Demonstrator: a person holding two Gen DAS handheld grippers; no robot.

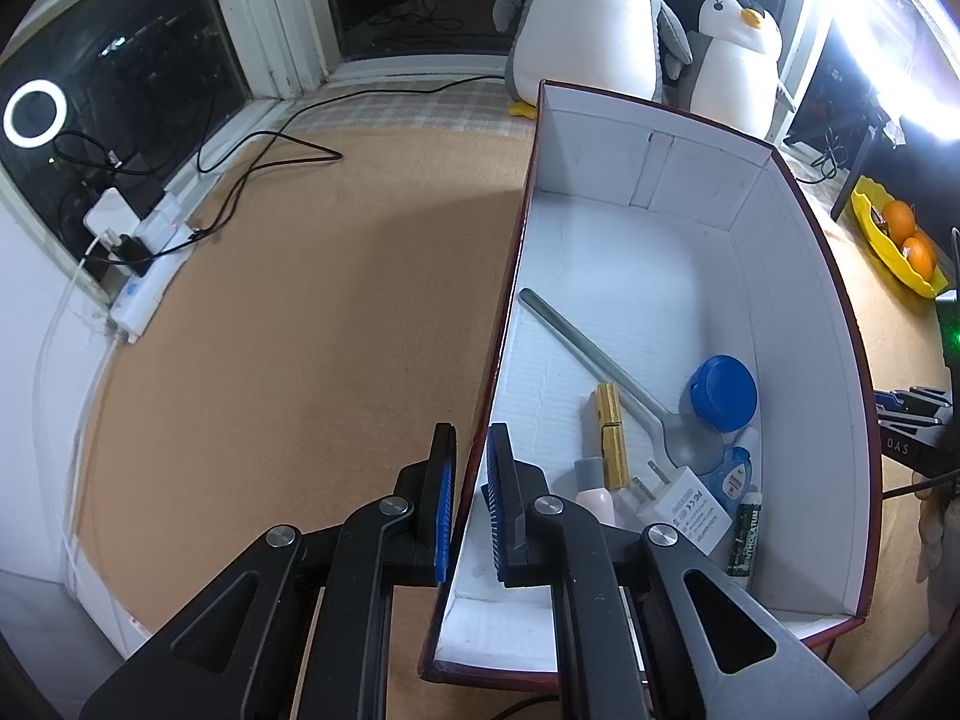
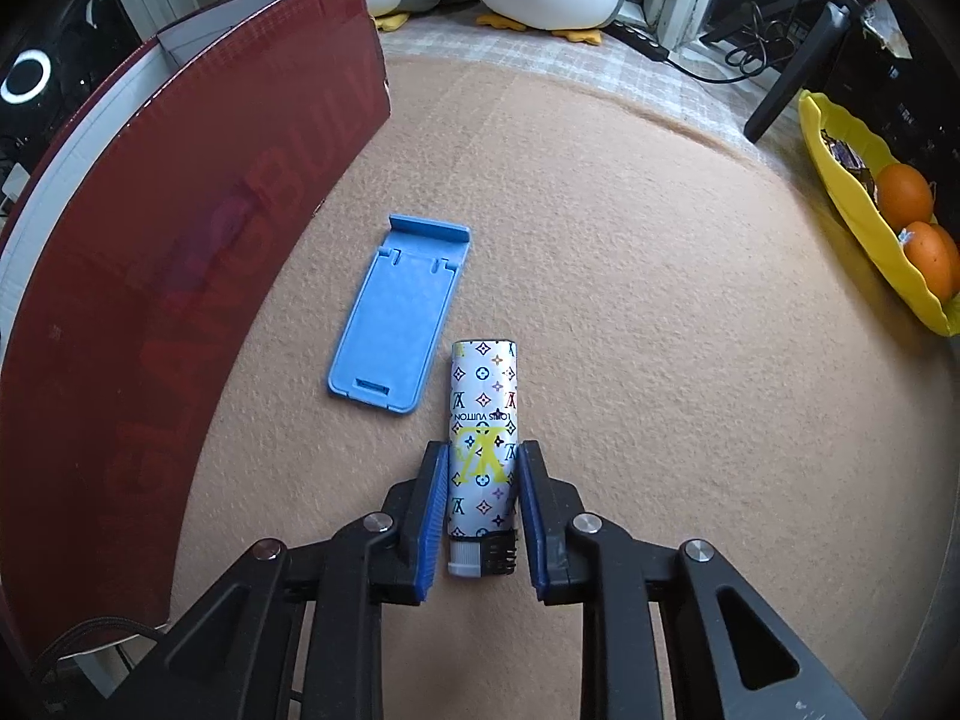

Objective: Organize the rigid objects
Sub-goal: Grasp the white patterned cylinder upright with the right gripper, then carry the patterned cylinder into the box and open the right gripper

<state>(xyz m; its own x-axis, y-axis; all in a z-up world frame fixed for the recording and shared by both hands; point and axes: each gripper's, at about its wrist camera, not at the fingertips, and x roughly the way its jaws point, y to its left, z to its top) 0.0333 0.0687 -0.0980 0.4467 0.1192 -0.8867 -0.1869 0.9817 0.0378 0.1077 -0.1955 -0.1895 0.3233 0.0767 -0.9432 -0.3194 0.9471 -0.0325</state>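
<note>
A dark red box with a white inside point(image 1: 798, 324) stands on the tan mat. My left gripper point(image 1: 471, 456) is shut on its left wall point(image 1: 510, 276). Inside lie a grey spoon point(image 1: 600, 360), a blue cap point(image 1: 723, 393), a yellow peg point(image 1: 612, 435), a white charger point(image 1: 687, 507) and a lip balm tube point(image 1: 744, 531). In the right wrist view my right gripper point(image 2: 483, 468) straddles a white patterned lighter point(image 2: 483, 420) lying on the mat; the pads look against its sides. A blue phone stand point(image 2: 399, 315) lies flat to its left, beside the box point(image 2: 180, 252).
A yellow tray with oranges point(image 2: 864, 204) sits at the right edge of the mat. Two plush penguins point(image 1: 735, 54) stand behind the box. A power strip with cables point(image 1: 141, 276) lies at the left by the window. A black stand leg point(image 2: 792, 78) is at the back right.
</note>
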